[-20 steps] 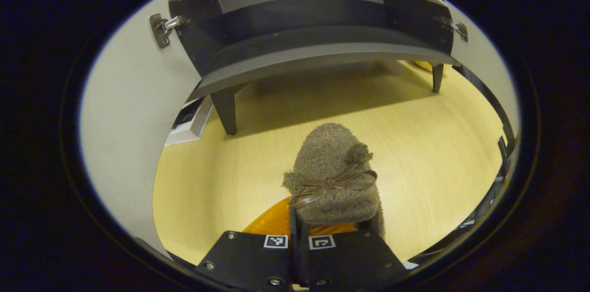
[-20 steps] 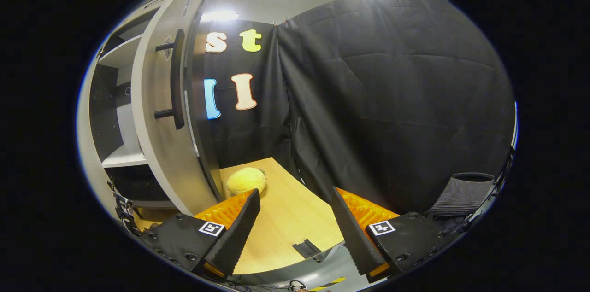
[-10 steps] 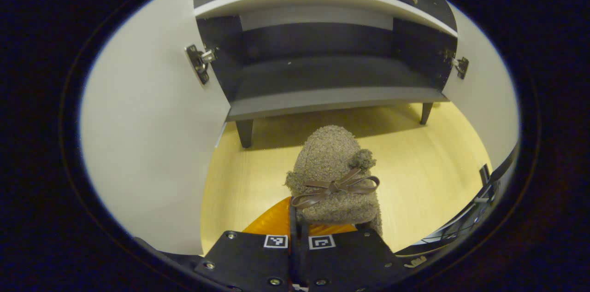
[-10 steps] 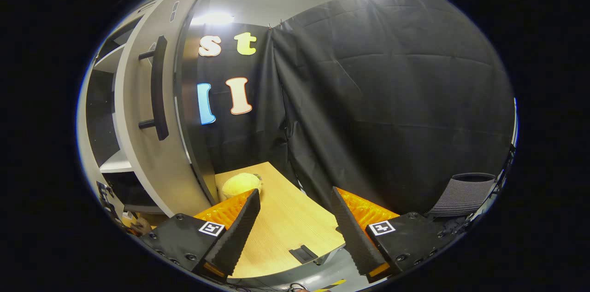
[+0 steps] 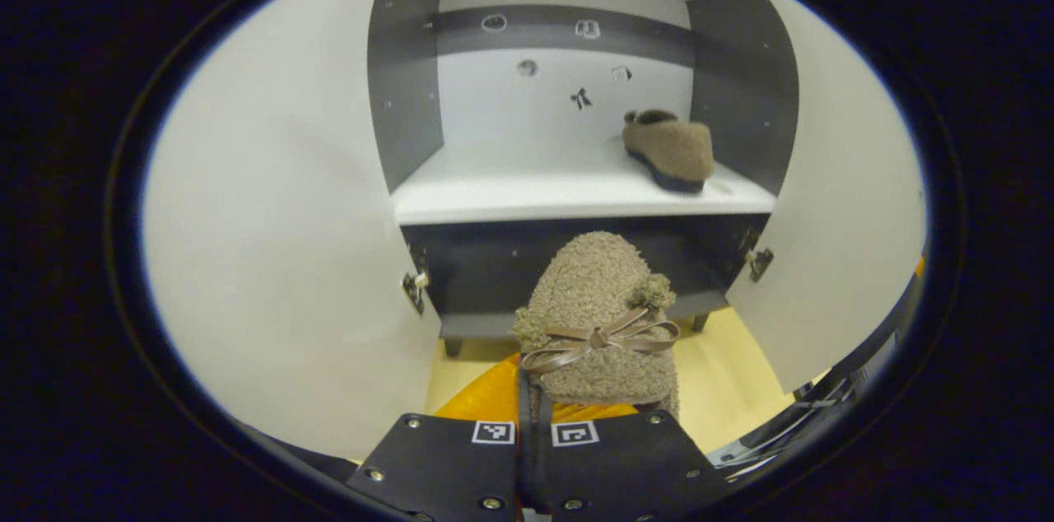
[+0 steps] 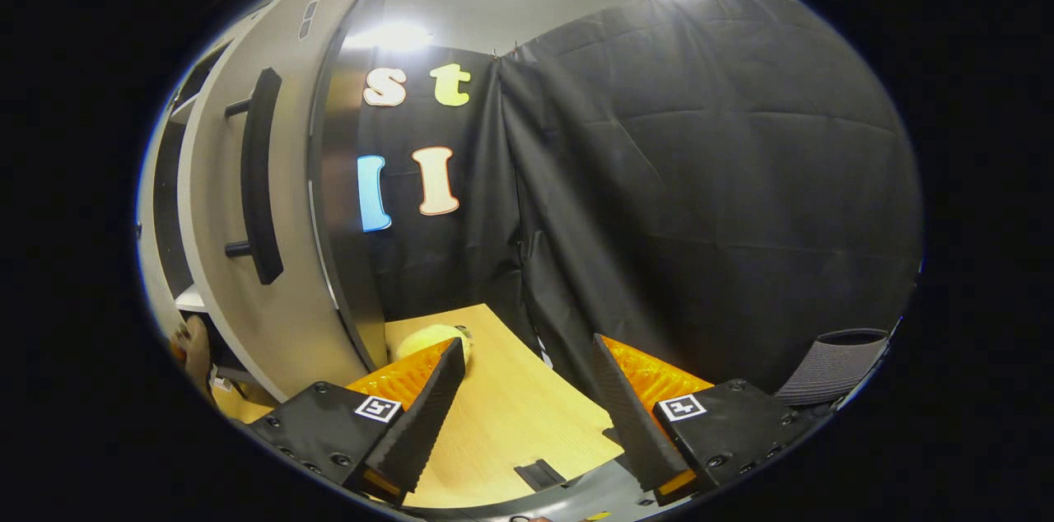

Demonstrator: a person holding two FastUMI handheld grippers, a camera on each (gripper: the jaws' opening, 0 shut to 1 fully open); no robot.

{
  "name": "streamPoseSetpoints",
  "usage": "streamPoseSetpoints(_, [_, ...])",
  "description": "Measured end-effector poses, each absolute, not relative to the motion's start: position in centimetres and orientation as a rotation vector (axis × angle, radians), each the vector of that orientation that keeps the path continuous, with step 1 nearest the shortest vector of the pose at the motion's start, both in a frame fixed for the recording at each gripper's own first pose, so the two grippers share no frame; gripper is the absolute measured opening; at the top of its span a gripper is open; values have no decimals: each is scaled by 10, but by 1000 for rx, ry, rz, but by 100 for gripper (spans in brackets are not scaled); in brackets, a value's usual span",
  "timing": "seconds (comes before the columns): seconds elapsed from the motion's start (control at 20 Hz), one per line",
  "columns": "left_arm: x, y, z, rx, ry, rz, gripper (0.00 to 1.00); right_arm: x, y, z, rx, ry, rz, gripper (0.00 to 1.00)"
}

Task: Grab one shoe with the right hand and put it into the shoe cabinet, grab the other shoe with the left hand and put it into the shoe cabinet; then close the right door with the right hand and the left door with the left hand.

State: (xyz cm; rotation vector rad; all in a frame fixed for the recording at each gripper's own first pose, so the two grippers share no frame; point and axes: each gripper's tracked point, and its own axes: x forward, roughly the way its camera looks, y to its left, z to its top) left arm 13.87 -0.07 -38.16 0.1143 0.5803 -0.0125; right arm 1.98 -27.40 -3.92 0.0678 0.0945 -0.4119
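Your left claw (image 5: pixel 539 407) is clamped on the slipper (image 5: pixel 597 324), shelf (image 5: pixel 527 188) dead ahead for placing; right claw (image 6: pixel 527 398) gapes empty.

The held shoe (image 5: pixel 599 324) hides its own heel and the jaws.

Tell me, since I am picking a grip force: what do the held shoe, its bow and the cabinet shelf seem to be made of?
The brown fuzzy shoe in the left gripper looks like soft curly fleece or boucle fabric, nubby and matte. Its thin brown bow has a slight sheen, perhaps leather or faux leather. The white cabinet shelf looks like smooth laminated board with a flat, matte face.
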Motion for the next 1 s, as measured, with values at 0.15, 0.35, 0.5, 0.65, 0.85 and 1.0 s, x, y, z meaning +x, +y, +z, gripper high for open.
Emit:
streamPoseSetpoints(0.15, [143, -4, -378, 100, 516, -19, 1, 28, -272, -38, 88, 79, -402, 98])
streamPoseSetpoints(0.35, [156, -3, -375, 107, 446, -4, 1, 33, -264, -48, 103, 95, -372, 97])
streamPoseSetpoints(0.5, [173, 0, -366, 141, 398, 17, 1, 37, -256, -53, 149, 100, -335, 95])
streamPoseSetpoints(0.65, [196, 3, -360, 149, 365, 34, 1, 44, -253, -54, 172, 98, -315, 98])
streamPoseSetpoints(0.85, [215, -5, -364, 115, 350, 11, 1, 48, -263, -47, 154, 78, -307, 97])
streamPoseSetpoints(1.0, [227, -7, -367, 106, 365, 22, 1, 50, -273, -47, 155, 74, -293, 92])
